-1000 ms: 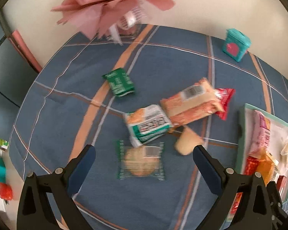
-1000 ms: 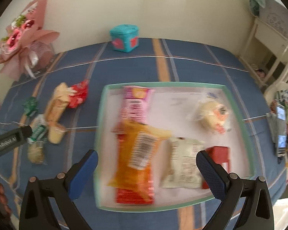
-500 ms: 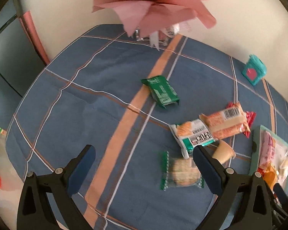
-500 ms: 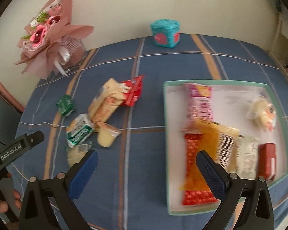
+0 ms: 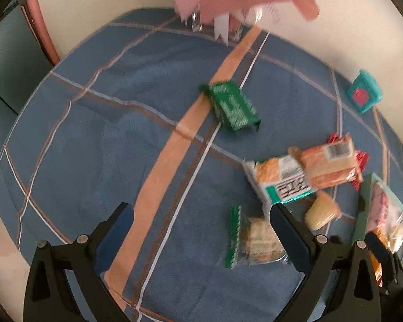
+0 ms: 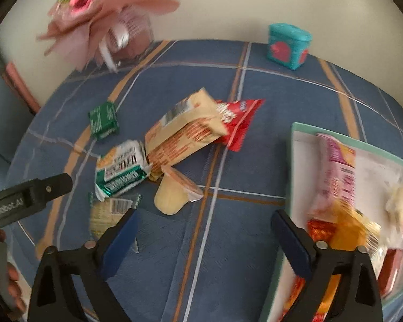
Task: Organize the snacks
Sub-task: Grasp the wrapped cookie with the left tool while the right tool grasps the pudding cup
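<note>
Loose snacks lie on the blue plaid cloth: a green packet (image 5: 232, 106) (image 6: 103, 119), a green-white cracker pack (image 5: 280, 178) (image 6: 122, 169), an orange biscuit pack (image 5: 329, 162) (image 6: 184, 134), a red packet (image 6: 237, 122), a pale jelly cup (image 5: 322, 210) (image 6: 174, 193) and a clear cracker packet (image 5: 255, 237) (image 6: 107, 212). My left gripper (image 5: 200, 212) is open over bare cloth, its right finger beside the clear packet. My right gripper (image 6: 204, 216) hovers just below the jelly cup, jaws wide and closing, nothing between them. The teal-rimmed tray (image 6: 294, 161) (image 5: 362, 204) holds several snacks.
A pink bouquet (image 6: 102, 13) stands at the back left by the wall. A teal box (image 6: 287, 45) (image 5: 364, 95) sits at the back. The left tool's black body (image 6: 27, 196) and a hand (image 6: 12, 281) reach in at the table's left edge.
My right gripper has swung left from over the tray to over the loose snacks. My left gripper has shifted left, so the snack pile now lies right of its fingers.
</note>
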The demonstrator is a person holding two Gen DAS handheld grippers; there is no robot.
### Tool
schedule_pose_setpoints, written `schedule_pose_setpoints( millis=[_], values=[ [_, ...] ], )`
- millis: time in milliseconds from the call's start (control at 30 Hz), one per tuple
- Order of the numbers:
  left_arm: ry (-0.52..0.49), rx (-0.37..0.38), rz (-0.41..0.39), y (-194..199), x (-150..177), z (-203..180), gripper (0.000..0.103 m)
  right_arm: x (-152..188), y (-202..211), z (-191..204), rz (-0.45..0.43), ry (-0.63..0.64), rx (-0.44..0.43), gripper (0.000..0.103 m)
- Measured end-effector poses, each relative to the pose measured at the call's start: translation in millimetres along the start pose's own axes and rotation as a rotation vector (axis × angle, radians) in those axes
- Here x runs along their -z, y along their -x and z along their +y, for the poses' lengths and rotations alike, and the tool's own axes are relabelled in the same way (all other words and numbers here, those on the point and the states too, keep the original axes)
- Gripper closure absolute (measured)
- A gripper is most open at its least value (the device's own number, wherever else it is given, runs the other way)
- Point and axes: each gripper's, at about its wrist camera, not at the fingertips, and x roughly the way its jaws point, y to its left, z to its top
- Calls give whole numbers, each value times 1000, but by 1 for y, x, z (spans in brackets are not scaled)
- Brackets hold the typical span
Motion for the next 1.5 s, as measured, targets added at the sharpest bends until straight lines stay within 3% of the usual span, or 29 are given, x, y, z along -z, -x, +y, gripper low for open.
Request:
schedule_pose_setpoints(
  millis=[133, 500, 667, 867, 1033, 1500],
  values=[
    [44, 36, 53, -13, 0, 3, 2, 4, -16, 7, 20, 59, 16, 11],
    [28, 50, 120, -33, 4, -5, 2, -2, -35, 24, -10, 225, 98, 13],
    [53, 77, 132, -37, 4, -2, 2, -4, -32, 32, -43, 286, 85, 26],
    [54, 89, 135, -39, 1, -2, 2, -4, -30, 38, -43, 286, 23, 51],
    [51, 119, 159, -42, 3, -12, 2, 2, -27, 38, -34, 264, 10, 52],
    [-23, 106, 213, -59, 12, -53, 2, 10, -23, -14, 29, 106, -24, 52]
  ],
)
